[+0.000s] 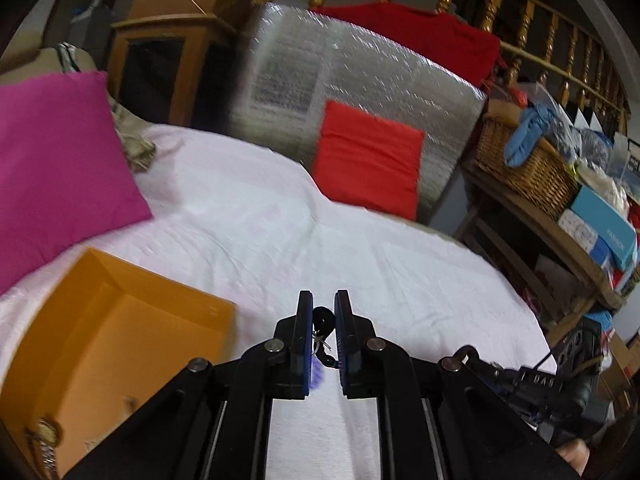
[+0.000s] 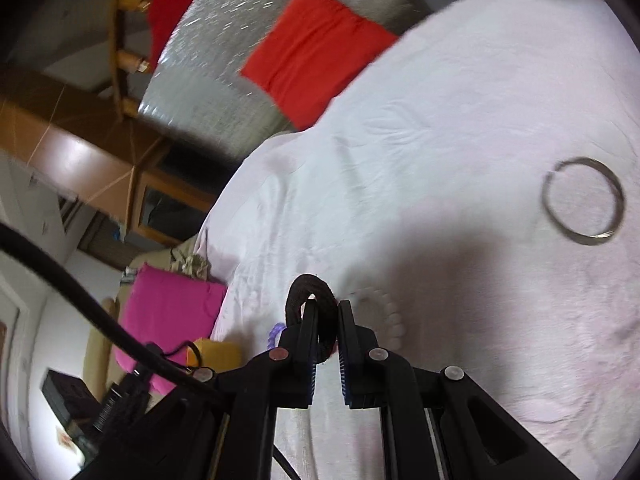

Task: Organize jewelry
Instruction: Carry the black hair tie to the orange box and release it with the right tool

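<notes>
— Spreading across nearly all of both views is the white bedsheet [image 1: 280, 216]. What lies on it?

— At nine o'clock in the left wrist view, a magenta pillow [image 1: 60, 160]. At one o'clock from centre, a red cushion [image 1: 368, 160] leans on a silver quilted panel [image 1: 360, 72]. At seven o'clock sits an open orange box [image 1: 120, 344]; something gold, perhaps a watch [image 1: 44, 436], lies in its near corner, too blurred to be sure.

— And at three o'clock?

— A wicker basket [image 1: 528, 172] on a cluttered wooden shelf [image 1: 560, 240], beyond the edge of the sheet.

— The left gripper [image 1: 323, 320]?

— At six o'clock, its jaws are clenched on a small dark trinket [image 1: 322, 316]; thin wire and a purple bit hang below it. I cannot tell exactly what piece it is.

— And the right gripper [image 2: 328, 320]?

— Also at six o'clock in its own view, jaws clamped on a dark brown looped band [image 2: 310, 292], whose arch pokes up past the fingertips.

— Anything loose on the sheet?

— A silver bangle [image 2: 582, 202] lies flat at three o'clock in the right wrist view, well apart from the gripper. A string of pale beads [image 2: 390, 316] rests just beside the right finger, and a purple beaded piece [image 2: 276, 334] peeks out at the left finger.
</notes>
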Motion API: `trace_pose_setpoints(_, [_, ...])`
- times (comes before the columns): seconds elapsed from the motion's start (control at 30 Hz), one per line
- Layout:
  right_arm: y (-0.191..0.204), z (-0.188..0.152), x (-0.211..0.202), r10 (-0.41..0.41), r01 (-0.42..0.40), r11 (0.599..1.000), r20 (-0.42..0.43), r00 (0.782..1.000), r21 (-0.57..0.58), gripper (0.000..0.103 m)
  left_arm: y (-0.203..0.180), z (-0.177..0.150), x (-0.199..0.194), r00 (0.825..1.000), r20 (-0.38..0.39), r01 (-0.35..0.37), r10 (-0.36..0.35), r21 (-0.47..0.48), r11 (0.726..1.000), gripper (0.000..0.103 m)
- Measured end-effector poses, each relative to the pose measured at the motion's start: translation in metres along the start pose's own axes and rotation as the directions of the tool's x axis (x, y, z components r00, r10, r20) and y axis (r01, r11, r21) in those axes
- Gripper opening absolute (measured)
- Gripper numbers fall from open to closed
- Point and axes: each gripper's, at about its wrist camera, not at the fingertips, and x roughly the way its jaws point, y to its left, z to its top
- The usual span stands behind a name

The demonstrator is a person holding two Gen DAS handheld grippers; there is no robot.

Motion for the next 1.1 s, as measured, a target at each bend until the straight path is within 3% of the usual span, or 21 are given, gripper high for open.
trace_pose_setpoints(0.17, [0.041,-0.018,0.015,0.031,-0.031,0.99,-0.002,1.0,-0.138,0.01,0.027,0.012,-0.024,0.992,0.083,-0.099,0.1,-0.012,0.995,0.011])
trace_pose_setpoints(0.37, [0.081,-0.043,0.035,0.081,-0.088,0.964,-0.036,0.996,-0.249,0.01,0.078,0.024,-0.036,0.967,0.099,-0.228,0.236,-0.086,0.97,0.011])
trace_pose_setpoints(0.43, [0.091,-0.05,0.04,0.096,-0.106,0.956,-0.049,0.994,-0.274,0.01,0.096,0.029,-0.034,0.956,0.081,-0.274,0.283,-0.111,0.955,0.011])
trace_pose_setpoints(0.67, [0.152,-0.071,0.085,0.115,-0.157,0.922,-0.137,0.984,-0.355,0.01,0.142,0.03,-0.018,0.942,-0.036,-0.335,0.335,-0.189,0.923,0.011])
trace_pose_setpoints(0.9, [0.206,-0.095,0.151,-0.013,-0.114,0.882,-0.265,0.964,-0.458,0.01,0.176,0.016,0.005,0.925,-0.192,-0.373,0.329,-0.283,0.884,0.011])
trace_pose_setpoints(1.1, [0.229,-0.116,0.192,-0.139,-0.056,0.835,-0.309,0.941,-0.547,0.012,0.18,0.014,0.01,0.899,-0.245,-0.425,0.364,-0.282,0.86,0.012])
